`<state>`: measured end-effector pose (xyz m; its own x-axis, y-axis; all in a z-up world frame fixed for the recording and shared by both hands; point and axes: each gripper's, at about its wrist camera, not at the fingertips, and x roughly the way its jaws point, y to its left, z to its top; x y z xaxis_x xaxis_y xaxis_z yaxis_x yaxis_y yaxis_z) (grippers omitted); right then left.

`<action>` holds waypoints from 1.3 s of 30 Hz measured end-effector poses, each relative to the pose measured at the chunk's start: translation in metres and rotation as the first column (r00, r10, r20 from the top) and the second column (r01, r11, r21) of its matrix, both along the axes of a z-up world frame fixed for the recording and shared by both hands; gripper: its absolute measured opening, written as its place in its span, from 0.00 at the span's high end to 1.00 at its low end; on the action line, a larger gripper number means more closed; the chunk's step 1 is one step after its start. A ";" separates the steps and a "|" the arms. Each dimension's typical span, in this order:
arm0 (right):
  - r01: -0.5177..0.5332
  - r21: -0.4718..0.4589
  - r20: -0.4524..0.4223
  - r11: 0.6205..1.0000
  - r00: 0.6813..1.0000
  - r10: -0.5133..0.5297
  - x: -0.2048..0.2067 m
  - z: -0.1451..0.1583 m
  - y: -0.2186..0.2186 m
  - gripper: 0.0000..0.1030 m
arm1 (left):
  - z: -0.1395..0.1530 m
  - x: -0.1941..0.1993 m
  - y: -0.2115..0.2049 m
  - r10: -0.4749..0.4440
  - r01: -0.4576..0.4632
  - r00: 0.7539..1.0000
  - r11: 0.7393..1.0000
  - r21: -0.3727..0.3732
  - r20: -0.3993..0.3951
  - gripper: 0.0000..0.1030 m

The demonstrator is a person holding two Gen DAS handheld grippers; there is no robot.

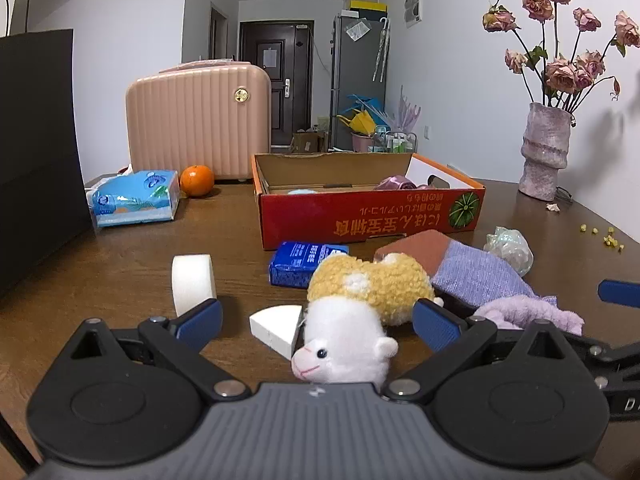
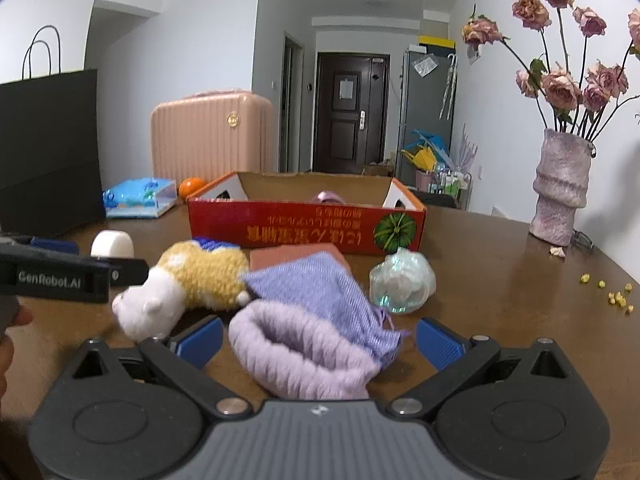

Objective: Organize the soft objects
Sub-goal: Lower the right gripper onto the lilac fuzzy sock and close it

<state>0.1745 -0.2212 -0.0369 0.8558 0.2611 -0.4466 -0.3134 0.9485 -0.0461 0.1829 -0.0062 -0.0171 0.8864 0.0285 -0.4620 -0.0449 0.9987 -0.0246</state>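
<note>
Left gripper (image 1: 318,322) jaws spread, plush sheep (image 1: 352,320) between; right gripper (image 2: 320,338) jaws spread around lilac knit (image 2: 304,356).

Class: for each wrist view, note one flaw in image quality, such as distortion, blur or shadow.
Left wrist view: fisheye bends the black bag and darkens the corners. Right wrist view: the plush sheep looks slightly soft, and the vase leans from distortion.
</note>
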 end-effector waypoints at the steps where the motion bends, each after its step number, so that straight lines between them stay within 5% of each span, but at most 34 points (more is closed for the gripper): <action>1: -0.001 -0.005 -0.007 1.000 1.000 0.001 -0.001 -0.002 0.001 0.00 | -0.001 0.000 0.000 -0.001 0.001 1.000 1.000 -0.003 -0.002 0.00; 17: -0.044 -0.073 -0.067 0.996 0.997 0.039 0.023 -0.014 0.028 0.05 | -0.012 0.003 0.008 -0.003 0.002 1.000 1.000 -0.031 -0.027 0.00; 29: -0.059 -0.103 -0.091 0.993 0.995 0.050 0.026 -0.024 0.035 0.32 | -0.015 0.005 0.008 -0.006 0.004 0.999 0.999 -0.034 -0.046 0.00; 33: -0.081 -0.101 -0.102 0.992 0.992 0.070 0.025 -0.026 0.035 0.55 | -0.016 0.005 0.007 -0.007 0.005 0.999 0.999 -0.034 -0.049 0.00; 39: -0.100 -0.066 -0.095 0.993 0.991 0.094 0.023 -0.025 0.033 0.72 | -0.016 0.005 0.007 -0.009 0.008 0.999 0.999 -0.036 -0.049 0.00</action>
